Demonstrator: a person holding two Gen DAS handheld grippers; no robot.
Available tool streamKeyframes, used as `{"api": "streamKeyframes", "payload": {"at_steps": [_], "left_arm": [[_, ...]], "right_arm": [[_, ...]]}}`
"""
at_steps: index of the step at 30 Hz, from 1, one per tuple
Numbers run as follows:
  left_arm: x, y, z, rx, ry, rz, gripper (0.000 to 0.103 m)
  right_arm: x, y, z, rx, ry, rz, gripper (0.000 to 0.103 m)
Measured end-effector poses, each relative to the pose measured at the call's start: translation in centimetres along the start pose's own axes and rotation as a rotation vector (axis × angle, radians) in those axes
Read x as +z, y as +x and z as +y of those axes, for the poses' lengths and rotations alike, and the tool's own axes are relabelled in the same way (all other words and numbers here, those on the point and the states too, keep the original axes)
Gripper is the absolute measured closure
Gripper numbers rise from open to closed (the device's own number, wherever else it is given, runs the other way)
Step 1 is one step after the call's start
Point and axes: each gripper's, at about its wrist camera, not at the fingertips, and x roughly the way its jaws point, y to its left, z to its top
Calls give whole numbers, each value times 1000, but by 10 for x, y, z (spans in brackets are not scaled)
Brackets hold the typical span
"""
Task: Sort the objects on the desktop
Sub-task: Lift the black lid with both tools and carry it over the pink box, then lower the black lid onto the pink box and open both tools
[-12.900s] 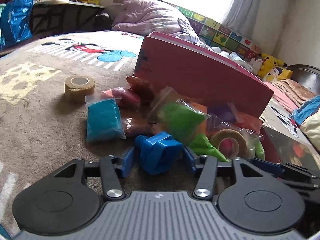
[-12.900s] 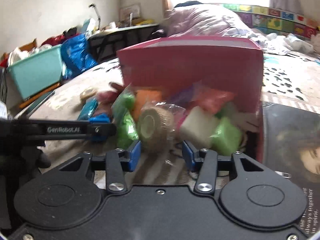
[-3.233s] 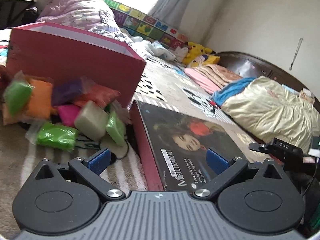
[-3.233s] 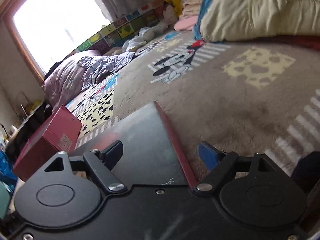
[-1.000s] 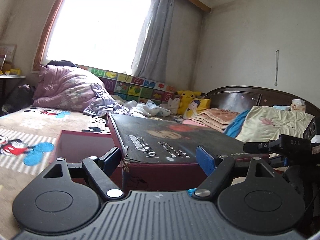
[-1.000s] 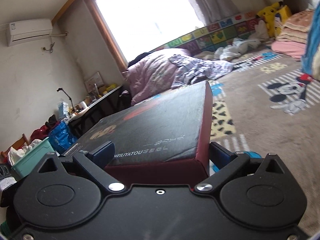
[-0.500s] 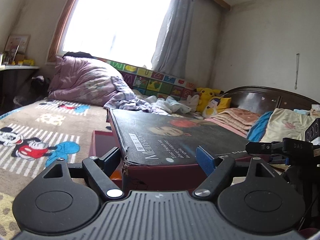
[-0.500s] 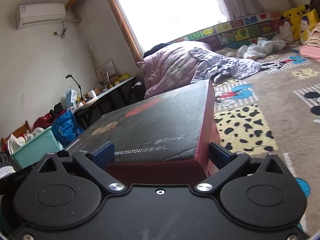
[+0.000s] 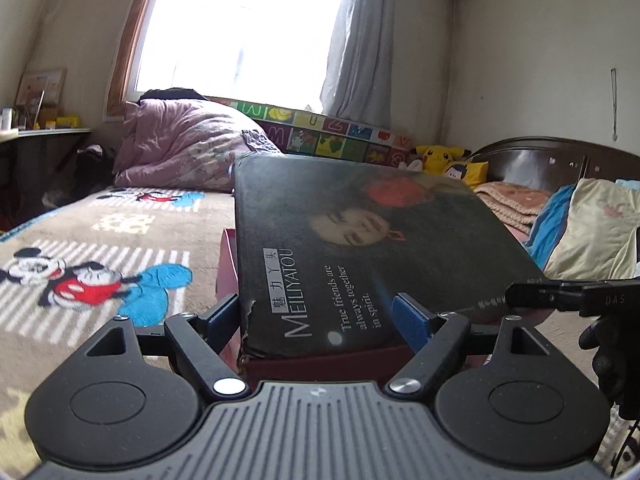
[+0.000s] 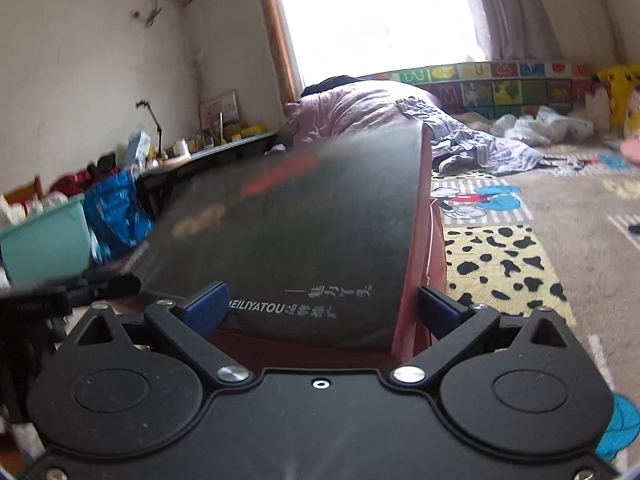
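1. The lid (image 9: 360,240) is one flat rectangular cardboard piece with a dark printed top, a painted face, a red patch and white lettering reading "MEILIYATOU"; its side walls are dark red and its near left corner is frayed.
2. The left gripper (image 9: 320,322) has two blue pads on black linkage arms, spread fairly wide and pressed against the two sides of the lid's near end, so it has hold of the lid.
3. The right gripper (image 10: 322,310) likewise has two blue pads set wide, clamped on the lid's other end (image 10: 304,240), which looks blurred in that view.
4. The lid is carried off the bed, roughly level, over a pink-red box (image 9: 229,264) whose wall shows just below its left edge.
5. In the left wrist view the tip of the right gripper (image 9: 560,294) reaches the lid's right edge, with a black-gloved hand (image 9: 608,356) beneath it.
6. The bed is covered by one plush brown blanket (image 9: 100,240) with cartoon mouse figures, stripes and a leopard-spot patch.
7. Far off lie one bunched purple quilt (image 9: 180,152), one yellow plush toy (image 9: 440,156) and a dark wooden headboard (image 9: 552,160).
8. One bright window (image 9: 240,32) with a grey curtain (image 9: 360,40) lights the white-walled room.
9. At the left of the right wrist view stand one teal bin (image 10: 44,236) and one blue bag (image 10: 116,212).
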Motion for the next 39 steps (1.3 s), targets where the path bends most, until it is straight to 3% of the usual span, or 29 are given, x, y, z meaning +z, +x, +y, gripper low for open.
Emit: {"api": "streamKeyframes", "payload": {"at_steps": [9, 18, 22, 28, 34, 36, 39], "left_arm": [[6, 18, 1, 29, 11, 30, 21], [7, 34, 7, 72, -133, 57, 20], [10, 42, 6, 95, -135, 67, 20], [11, 50, -11, 139, -21, 97, 20], [18, 52, -19, 172, 39, 111, 20], [21, 46, -29, 197, 93, 72, 20], [22, 39, -48, 119, 113, 36, 20]], "right_arm": [[15, 22, -12, -14, 37, 2, 1], [30, 53, -20, -44, 69, 14, 1], [32, 62, -18, -87, 60, 23, 1], [28, 53, -2, -182, -65, 11, 2], [23, 24, 0, -224, -65, -114, 2], [27, 22, 6, -184, -106, -127, 2], [30, 26, 10, -107, -142, -103, 3]]}}
